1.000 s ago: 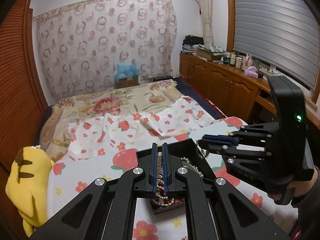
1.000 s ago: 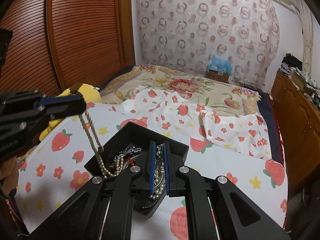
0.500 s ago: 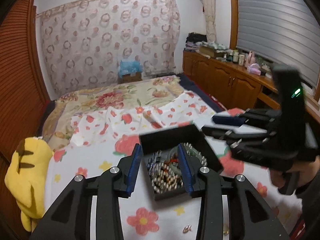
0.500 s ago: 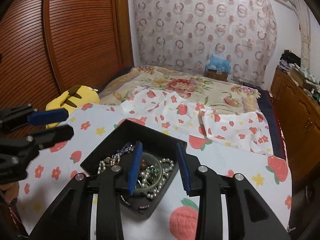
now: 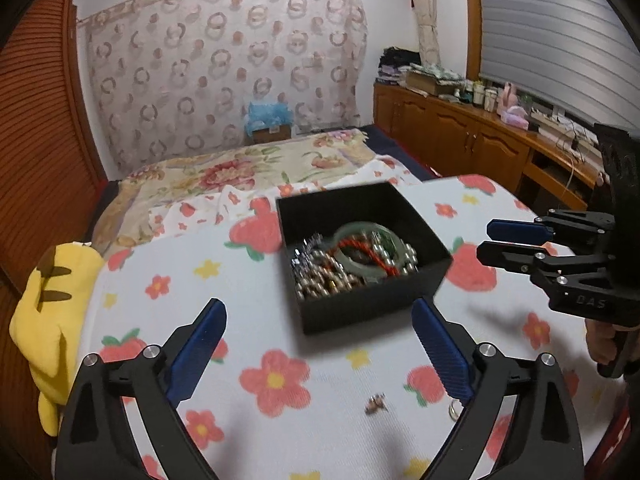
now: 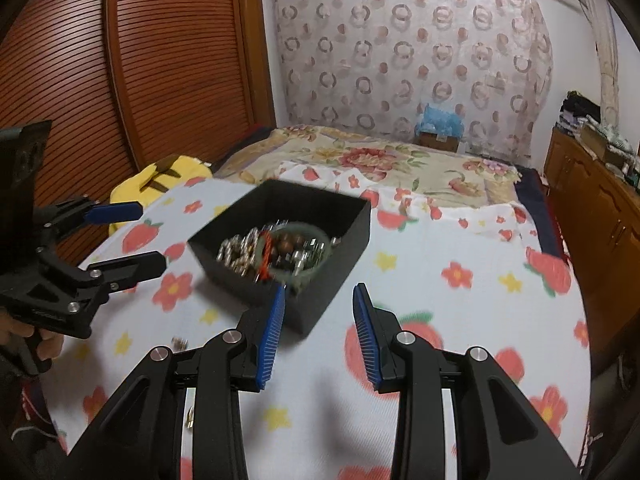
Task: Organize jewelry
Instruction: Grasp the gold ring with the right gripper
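The left gripper [image 5: 316, 344], black with blue finger pads, is spread wide and holds nothing; its two fingers stand apart over the white cloth printed with strawberries and flowers [image 5: 280, 432], on the near side of the open black rectangular box [image 5: 372, 308]; the right gripper [image 6: 318, 336], of the same black and blue make, is also parted, less widely, and is empty; its left pad lies in front of the near corner of the box in its own view; from the left camera this gripper [image 5: 504, 240] shows at the right, beside the box and not touching it. Inside the box lies a heap of jewelry: a string of pale pearl beads [image 5: 332, 276], a pale green jade bangle [image 5: 360, 268] and a red cord [image 5: 370, 252] across it; the pieces are tangled and somewhat blurred. On the cloth, near the left gripper, lie a small metal piece [image 5: 376, 404] and a thin ring [image 5: 453, 411], both outside the box. A yellow plush toy [image 5: 48, 312] rests at the left edge of the bed.
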A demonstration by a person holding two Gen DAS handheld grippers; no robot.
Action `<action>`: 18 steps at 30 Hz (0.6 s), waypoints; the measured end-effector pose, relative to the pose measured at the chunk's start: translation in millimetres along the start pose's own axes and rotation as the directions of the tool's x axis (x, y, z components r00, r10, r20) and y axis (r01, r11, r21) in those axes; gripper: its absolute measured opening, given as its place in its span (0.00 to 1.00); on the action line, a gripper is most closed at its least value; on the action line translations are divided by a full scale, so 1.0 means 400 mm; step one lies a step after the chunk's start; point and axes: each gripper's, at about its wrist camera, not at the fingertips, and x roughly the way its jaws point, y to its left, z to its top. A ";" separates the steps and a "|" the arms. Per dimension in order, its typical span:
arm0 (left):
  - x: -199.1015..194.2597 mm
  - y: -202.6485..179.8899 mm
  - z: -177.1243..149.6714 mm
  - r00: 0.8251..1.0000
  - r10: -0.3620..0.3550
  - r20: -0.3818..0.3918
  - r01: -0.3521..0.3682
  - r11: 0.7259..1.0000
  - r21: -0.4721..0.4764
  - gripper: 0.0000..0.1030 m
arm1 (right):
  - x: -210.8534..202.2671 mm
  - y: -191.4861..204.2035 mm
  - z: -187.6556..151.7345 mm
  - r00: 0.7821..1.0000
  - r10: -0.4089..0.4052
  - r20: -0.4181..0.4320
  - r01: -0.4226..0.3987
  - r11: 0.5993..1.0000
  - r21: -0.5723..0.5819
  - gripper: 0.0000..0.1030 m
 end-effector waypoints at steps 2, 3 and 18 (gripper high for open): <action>0.004 -0.012 -0.017 1.000 -0.002 -0.012 0.002 1.000 0.012 0.89 | -0.008 0.009 -0.020 1.000 0.012 -0.005 -0.012 1.000 -0.002 0.37; 0.006 -0.017 -0.026 1.000 -0.006 -0.019 0.006 1.000 0.015 0.89 | -0.011 0.017 -0.034 1.000 0.020 -0.010 -0.020 1.000 -0.005 0.37; 0.014 0.002 -0.127 0.996 -0.013 -0.088 0.014 1.000 0.011 0.89 | -0.002 0.132 -0.138 0.990 0.077 -0.117 -0.089 0.991 -0.104 0.37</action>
